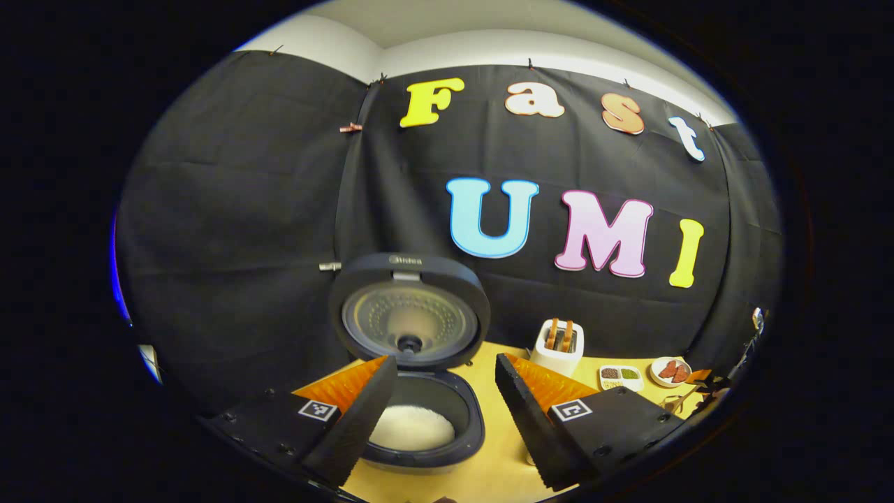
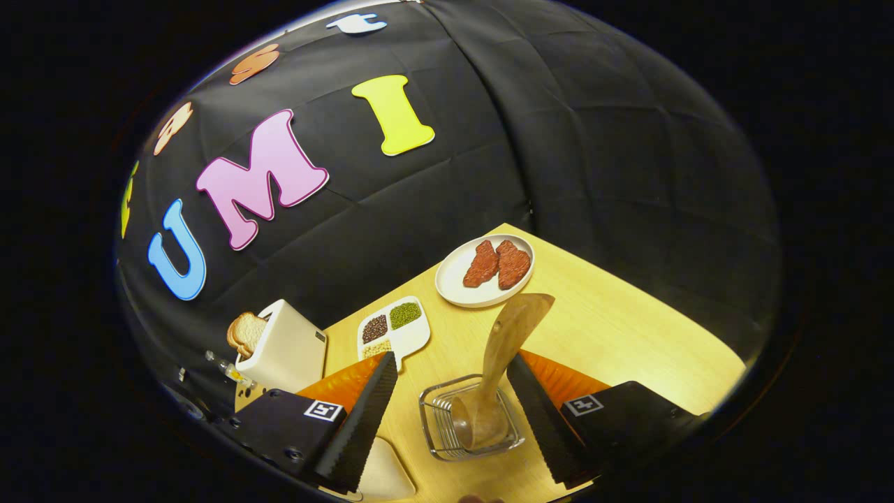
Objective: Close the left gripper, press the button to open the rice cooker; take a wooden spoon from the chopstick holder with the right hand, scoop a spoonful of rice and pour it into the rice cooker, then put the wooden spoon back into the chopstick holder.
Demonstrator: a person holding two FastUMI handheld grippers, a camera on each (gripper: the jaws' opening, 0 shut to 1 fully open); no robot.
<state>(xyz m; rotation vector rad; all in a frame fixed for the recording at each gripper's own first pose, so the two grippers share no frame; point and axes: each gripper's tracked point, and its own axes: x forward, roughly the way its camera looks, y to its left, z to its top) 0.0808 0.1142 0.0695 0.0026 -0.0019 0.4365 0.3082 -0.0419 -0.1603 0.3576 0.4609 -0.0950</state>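
In the left gripper view the dark rice cooker (image 1: 469,413) stands open with its lid (image 1: 408,318) raised upright, and white rice (image 1: 412,426) lies in its pot. My left gripper (image 1: 445,362) is open just in front of it, one finger on each side of the pot. In the right gripper view the wooden spoon (image 2: 513,325) stands handle-down in the clear chopstick holder (image 2: 440,419), its bowl pointing up. My right gripper (image 2: 452,358) is open above the holder. The spoon rises close to the right finger (image 2: 538,398); I cannot tell whether they touch.
A white toaster (image 2: 283,349) (image 1: 557,346) holding bread stands by the back wall. Beside it lie a white sectioned dish of grains (image 2: 394,327) (image 1: 620,376) and a plate (image 2: 454,279) (image 1: 660,370) with red slices. A white dish (image 2: 384,475) lies at the wooden table's (image 2: 628,335) near edge.
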